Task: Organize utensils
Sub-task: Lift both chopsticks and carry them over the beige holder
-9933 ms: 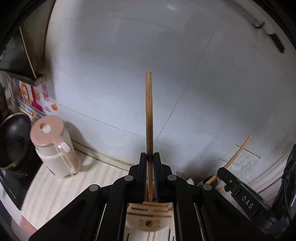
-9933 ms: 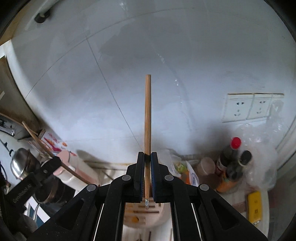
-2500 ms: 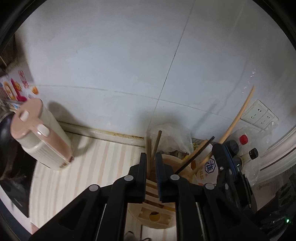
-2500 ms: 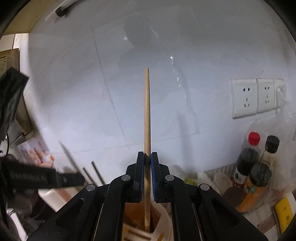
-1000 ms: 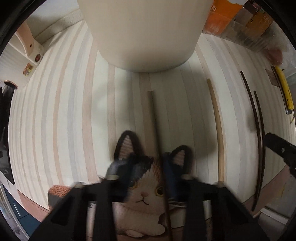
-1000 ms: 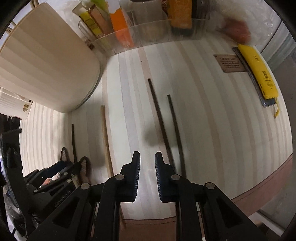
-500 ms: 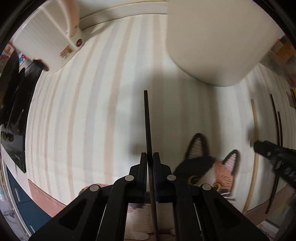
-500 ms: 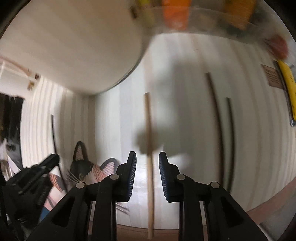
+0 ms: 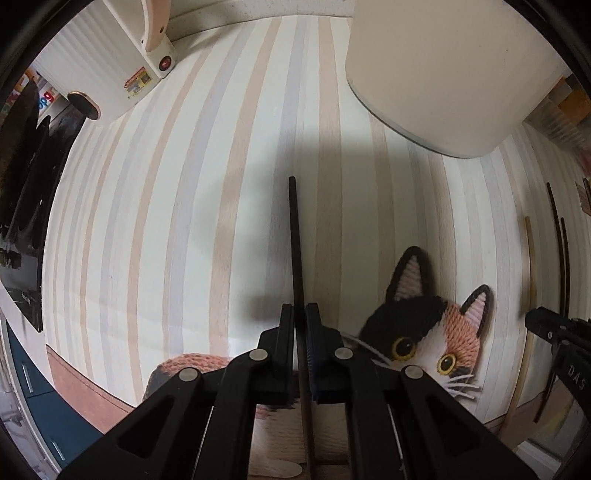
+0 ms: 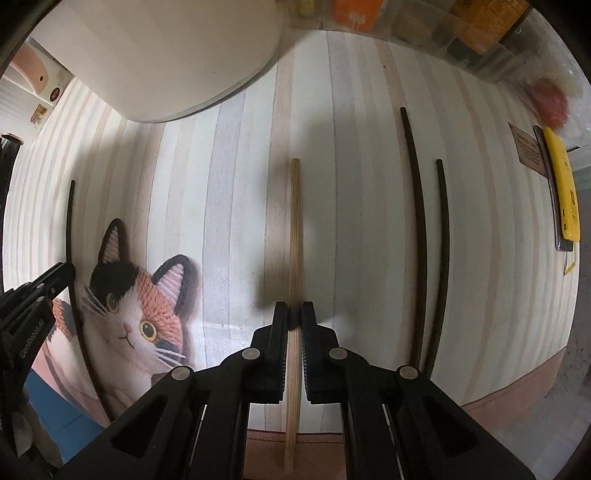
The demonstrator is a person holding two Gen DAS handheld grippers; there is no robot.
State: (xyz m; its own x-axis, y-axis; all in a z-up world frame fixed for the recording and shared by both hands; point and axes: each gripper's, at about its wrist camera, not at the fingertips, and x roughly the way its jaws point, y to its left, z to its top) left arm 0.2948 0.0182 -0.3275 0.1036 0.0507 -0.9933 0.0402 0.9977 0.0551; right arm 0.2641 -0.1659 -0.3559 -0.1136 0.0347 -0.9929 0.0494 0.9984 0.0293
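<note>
My left gripper is shut on a dark chopstick that lies along the striped mat, pointing away. My right gripper is shut on a light wooden chopstick, also lying along the mat. The cream utensil holder stands at the far right in the left wrist view and at the upper left in the right wrist view. Two dark chopsticks lie side by side right of my right gripper. The left gripper and its dark chopstick show at the left edge of the right wrist view.
A cat picture is printed on the mat between the grippers. A white and pink kettle stands at the far left. A clear bin of packets sits behind the mat. A yellow tool lies at the right.
My right gripper has closed on the light wooden chopstick. My left gripper still holds the dark chopstick and has shifted slightly.
</note>
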